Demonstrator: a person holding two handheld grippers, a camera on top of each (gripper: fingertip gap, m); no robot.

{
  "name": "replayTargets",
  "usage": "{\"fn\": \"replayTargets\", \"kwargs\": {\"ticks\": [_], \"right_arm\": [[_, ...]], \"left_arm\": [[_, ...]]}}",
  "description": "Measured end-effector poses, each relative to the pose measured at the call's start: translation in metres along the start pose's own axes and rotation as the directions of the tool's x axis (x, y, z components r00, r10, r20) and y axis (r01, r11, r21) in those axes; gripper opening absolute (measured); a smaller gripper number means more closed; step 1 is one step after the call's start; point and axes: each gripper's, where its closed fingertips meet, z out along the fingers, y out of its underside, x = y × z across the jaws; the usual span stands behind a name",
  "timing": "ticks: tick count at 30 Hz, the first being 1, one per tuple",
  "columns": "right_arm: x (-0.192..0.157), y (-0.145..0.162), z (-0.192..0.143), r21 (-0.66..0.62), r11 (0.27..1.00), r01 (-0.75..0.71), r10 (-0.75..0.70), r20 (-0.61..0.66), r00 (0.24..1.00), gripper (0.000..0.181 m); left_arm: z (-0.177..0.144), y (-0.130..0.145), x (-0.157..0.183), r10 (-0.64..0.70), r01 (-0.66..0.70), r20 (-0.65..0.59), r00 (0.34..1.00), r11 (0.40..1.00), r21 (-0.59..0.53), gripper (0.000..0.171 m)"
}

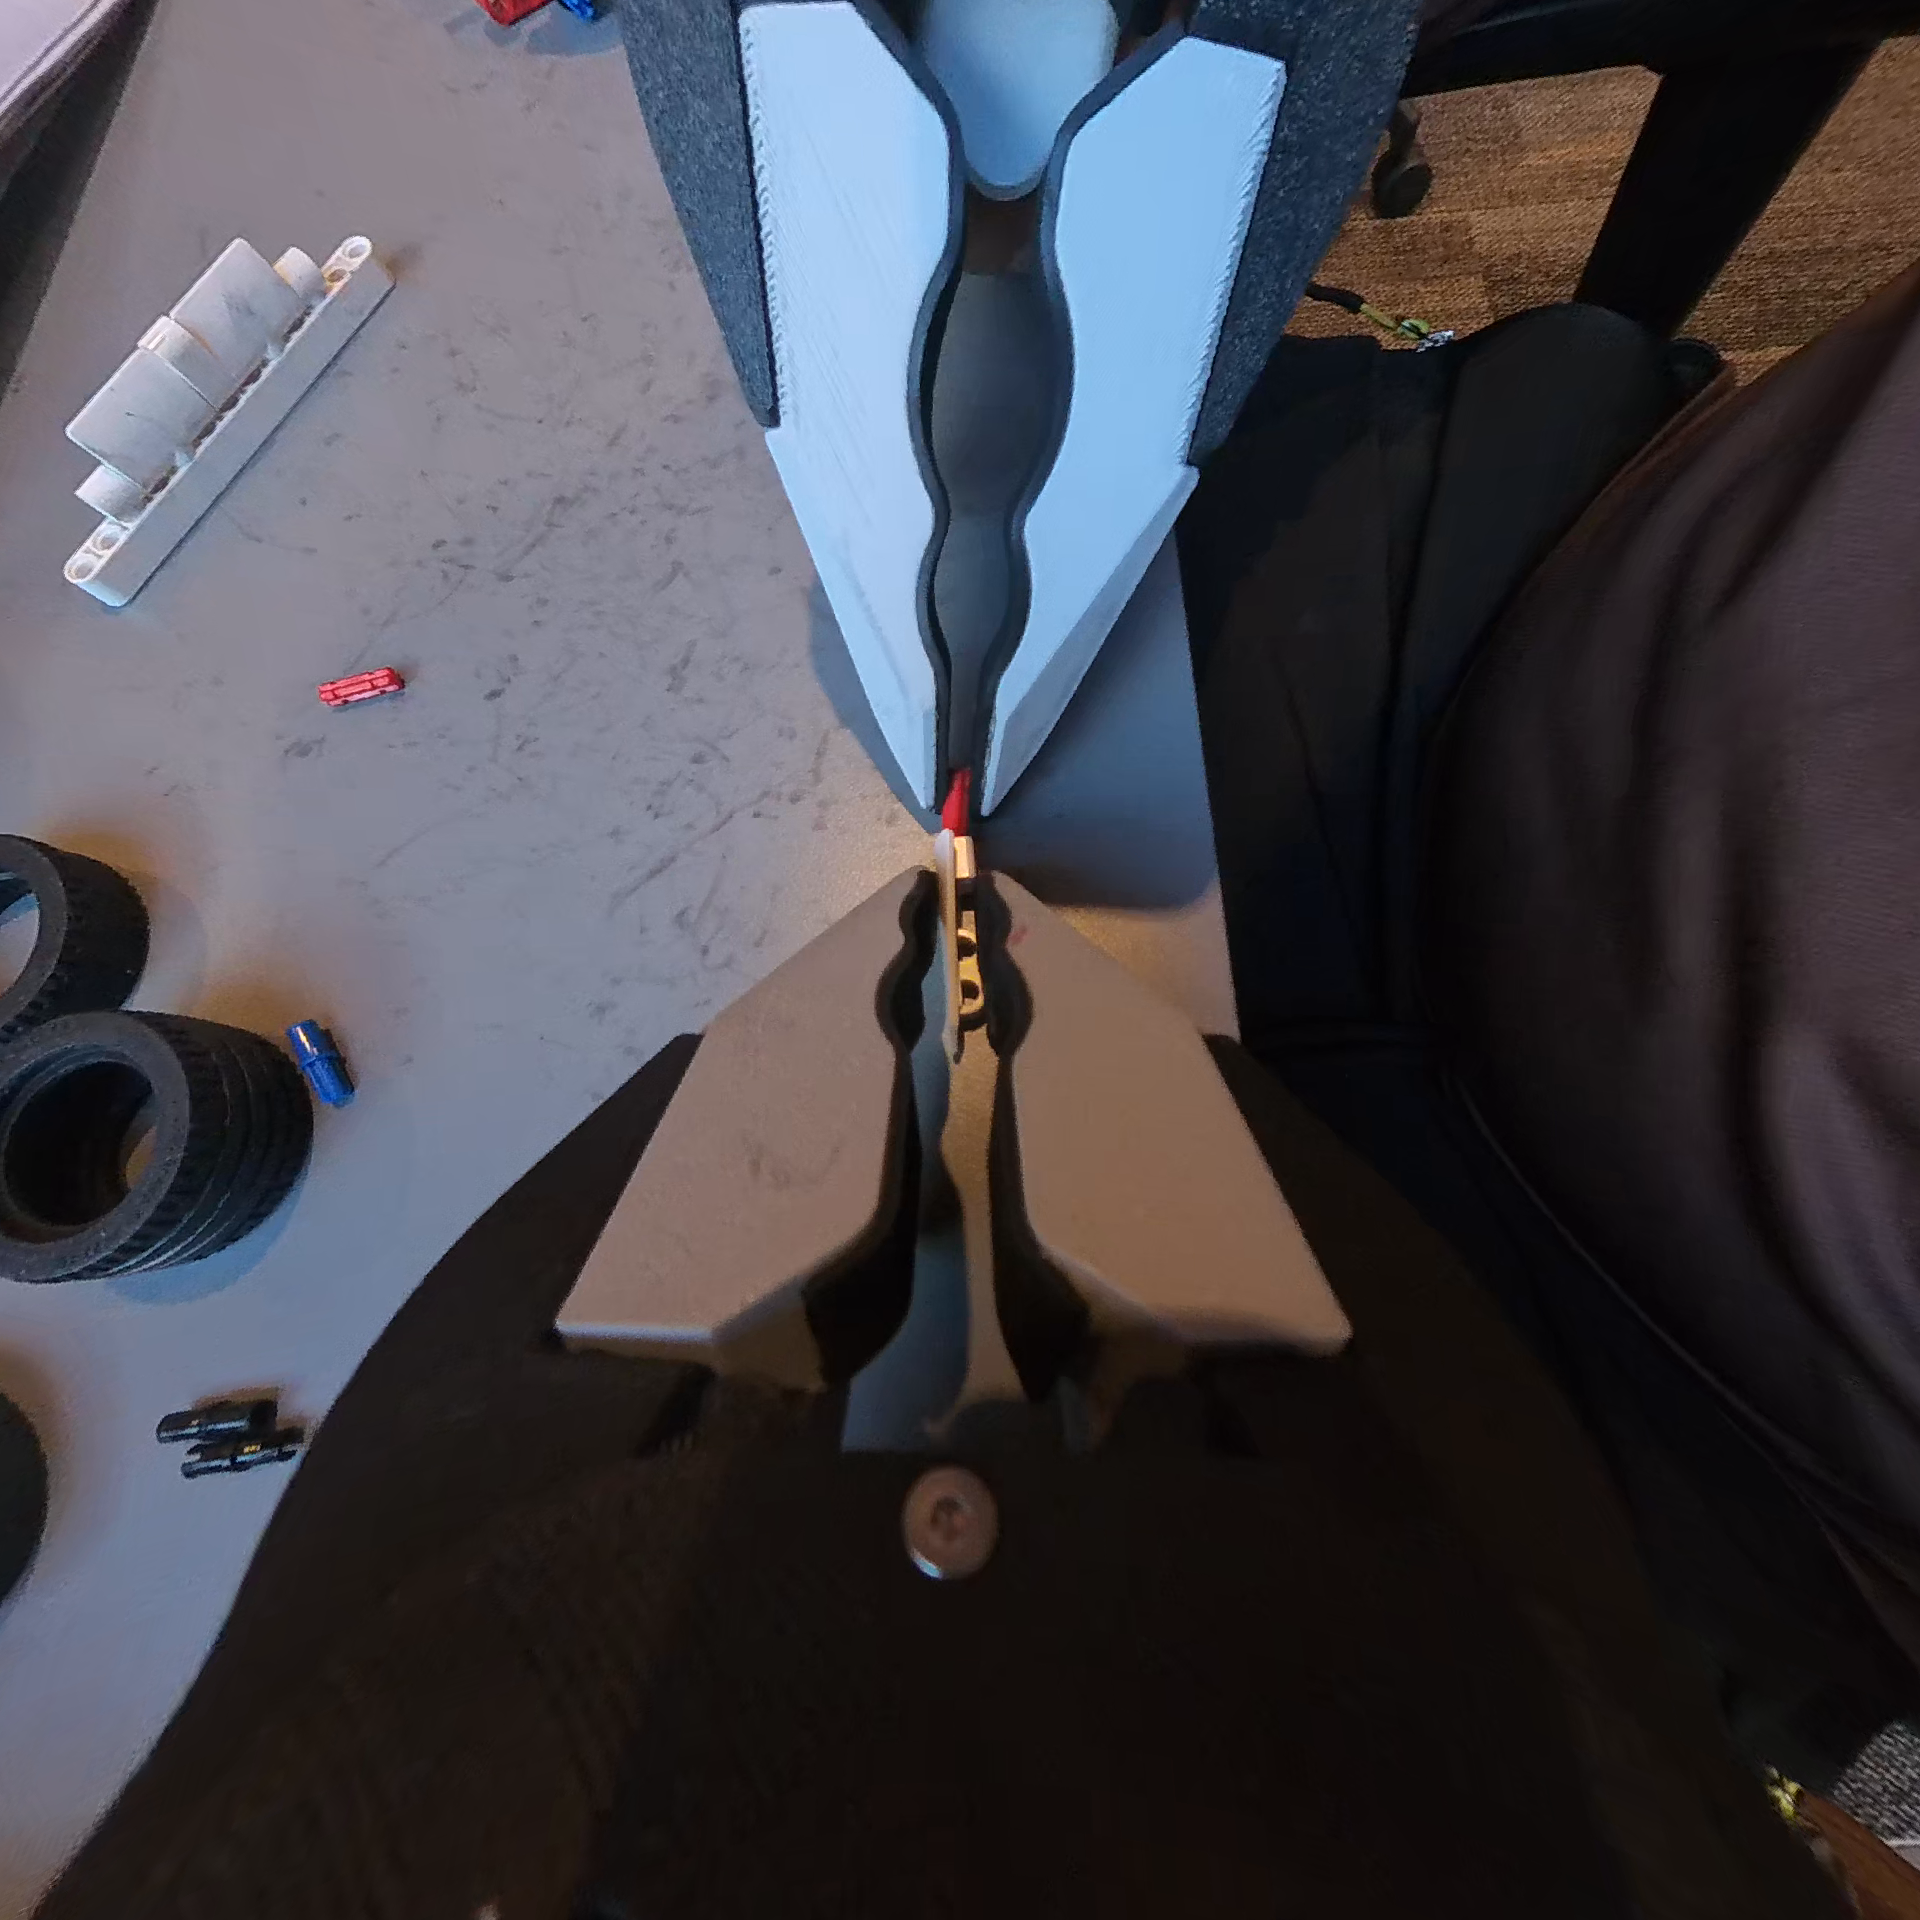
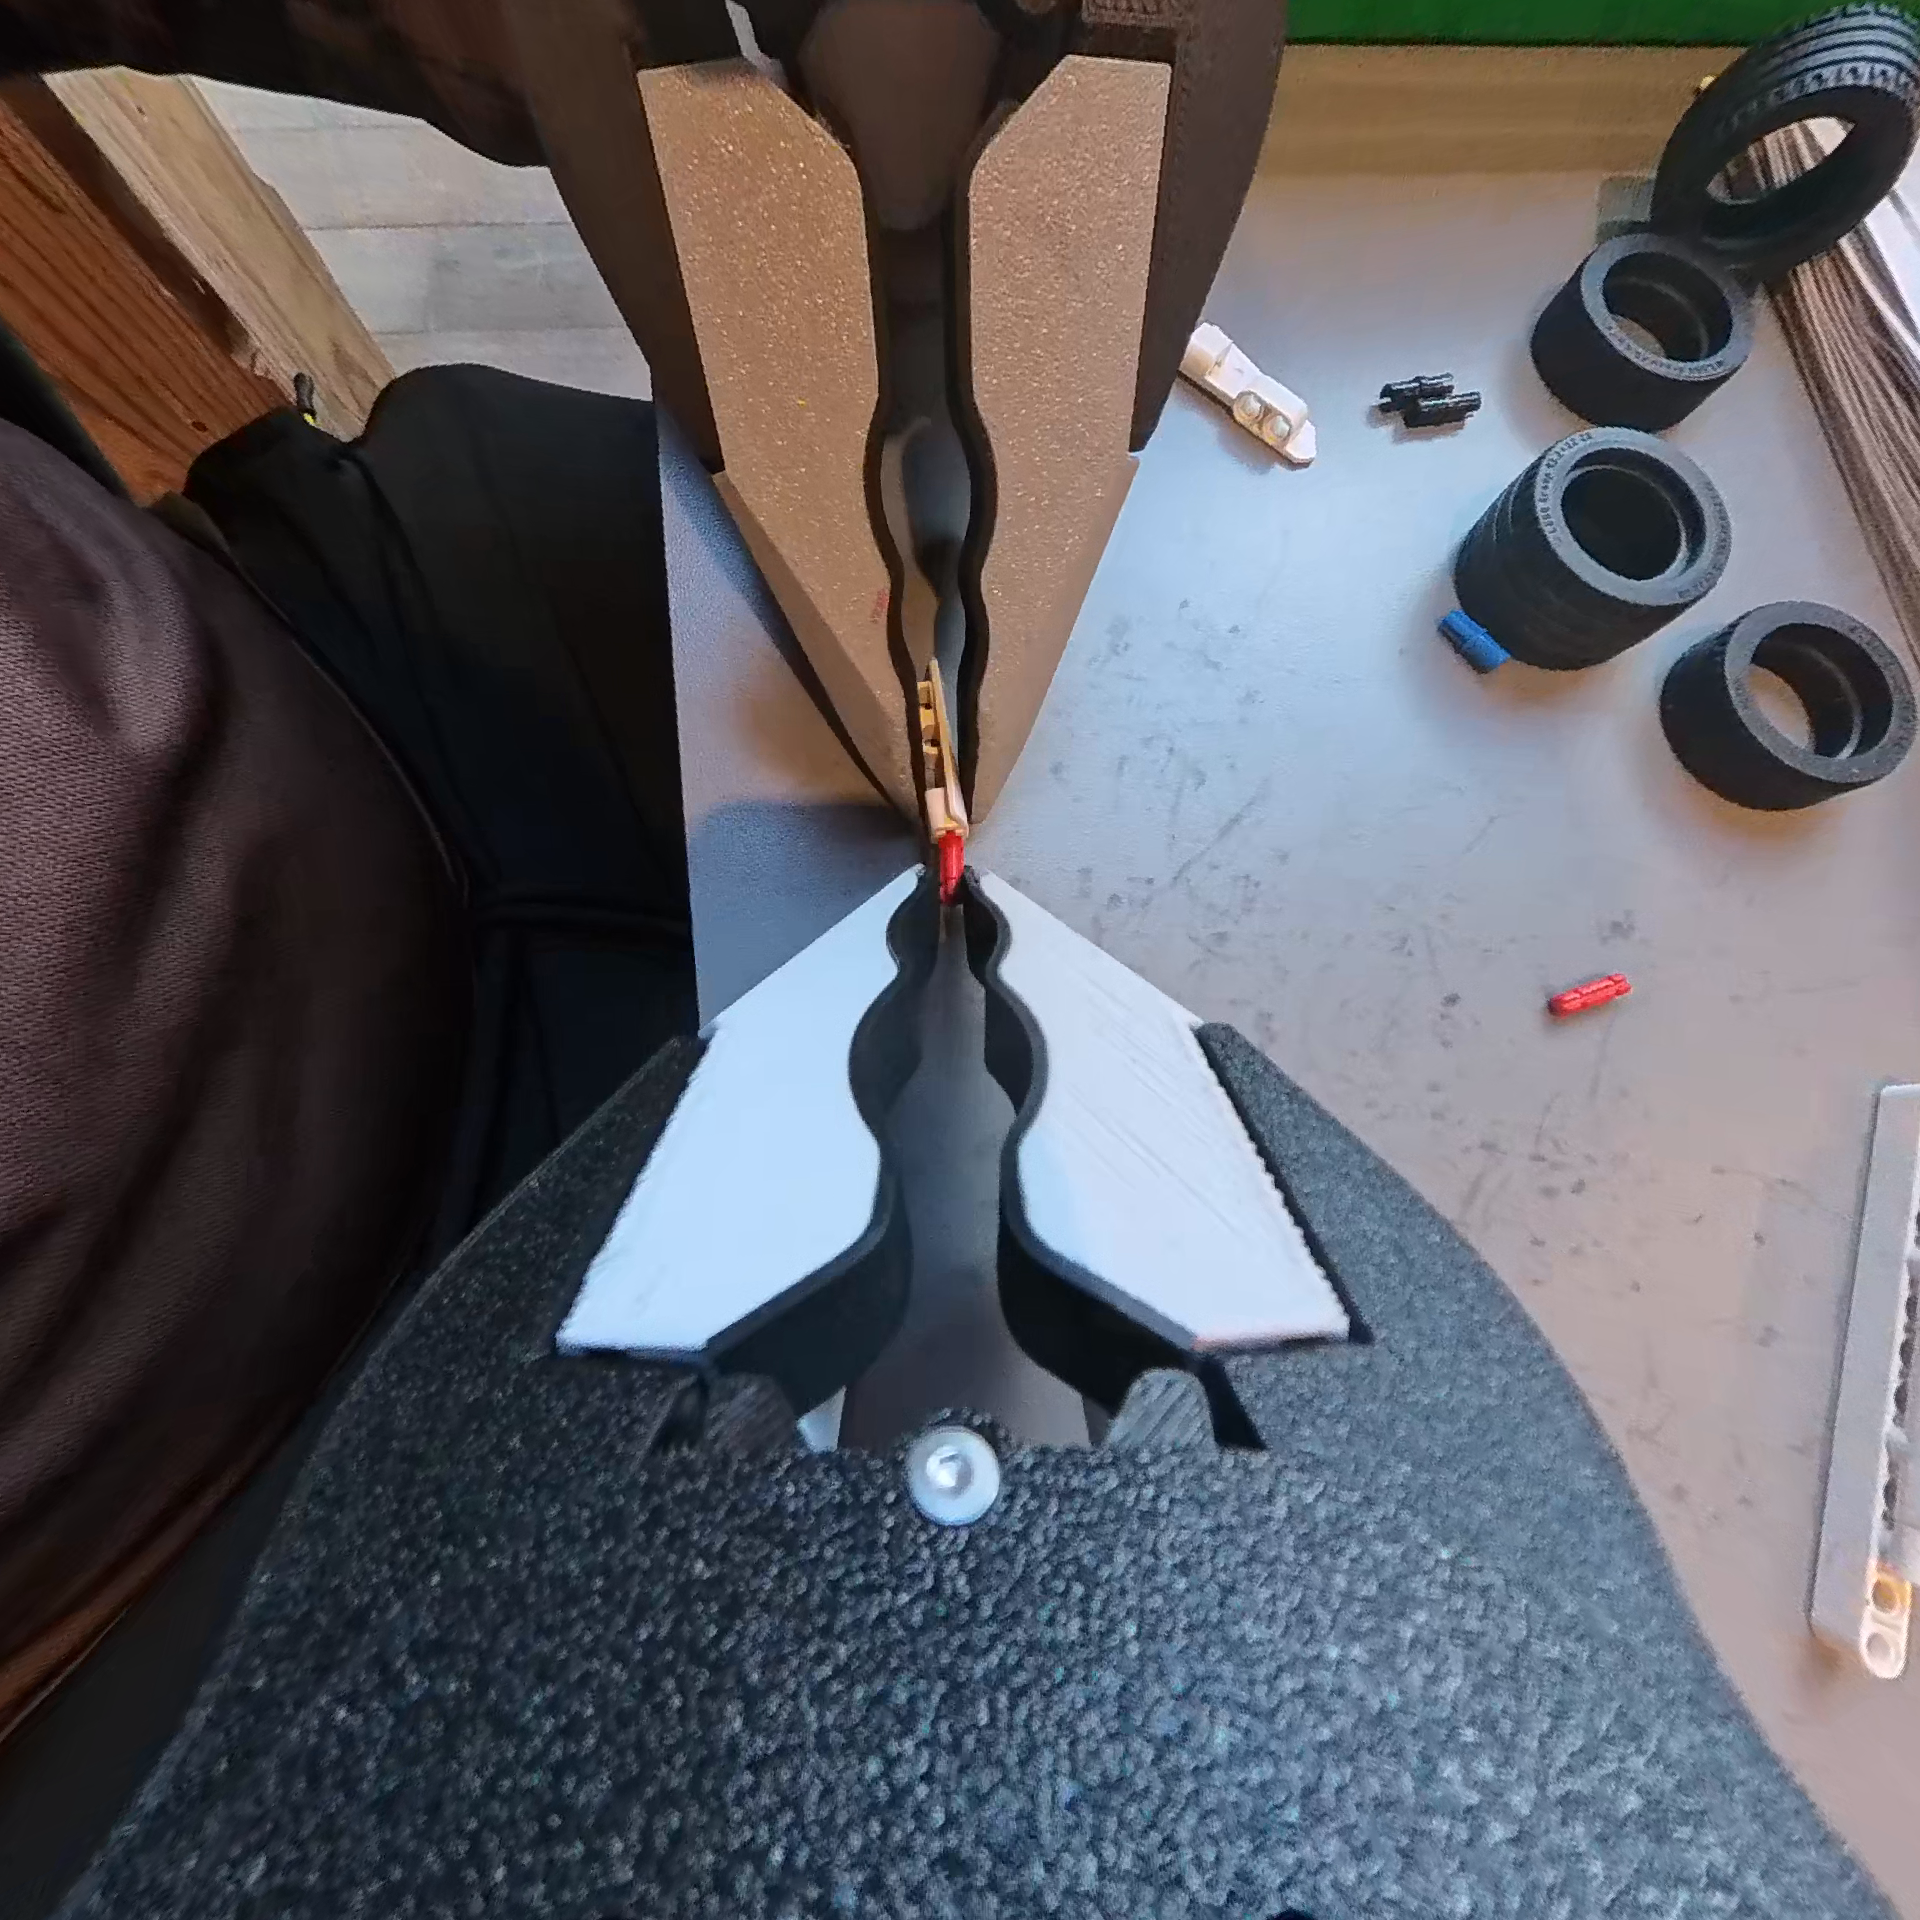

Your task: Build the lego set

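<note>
The left tongs [image 1: 954, 902] are clamped on a white beam [image 1: 956, 966], the right tongs [image 2: 948, 881] on a red pin [image 2: 950, 858]. If misaligned with the hole, the pin could slip and be dropped off the desk [image 1: 540, 540] edge.

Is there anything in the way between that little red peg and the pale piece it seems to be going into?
Nothing visible. The right gripper holds the red peg, tip to tip with the pale piece in the left gripper. Peg and piece already meet, with no other part between them.
</note>
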Motion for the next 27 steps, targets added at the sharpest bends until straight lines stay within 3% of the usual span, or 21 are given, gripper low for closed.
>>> {"fn": "replayTargets", "kwargs": {"ticks": [11,20,27], "right_arm": [[-0.0058,-0.0009,0.0016,0.002,0.997,0.077,-0.077,0.013,0.997,0.003],[-0.0062,-0.0019,0.003,-0.006,0.997,-0.083,0.083,0.118,0.989,0.003],[-0.007,-0.0034,0.0031,-0.027,0.976,-0.215,0.214,0.267,0.94,0.003]], "left_arm": [[-0.001,0.0008,0.0057,-0.012,0.011,-0.052,0.999,1.0,-0.002,0.005],[-0.0012,0.0012,0.0057,0.047,-0.047,-0.003,0.999,0.999,-0.006,0.004],[-0.0014,0.0014,0.0056,0.094,-0.094,0.032,0.995,0.996,-0.008,0.004]]}}
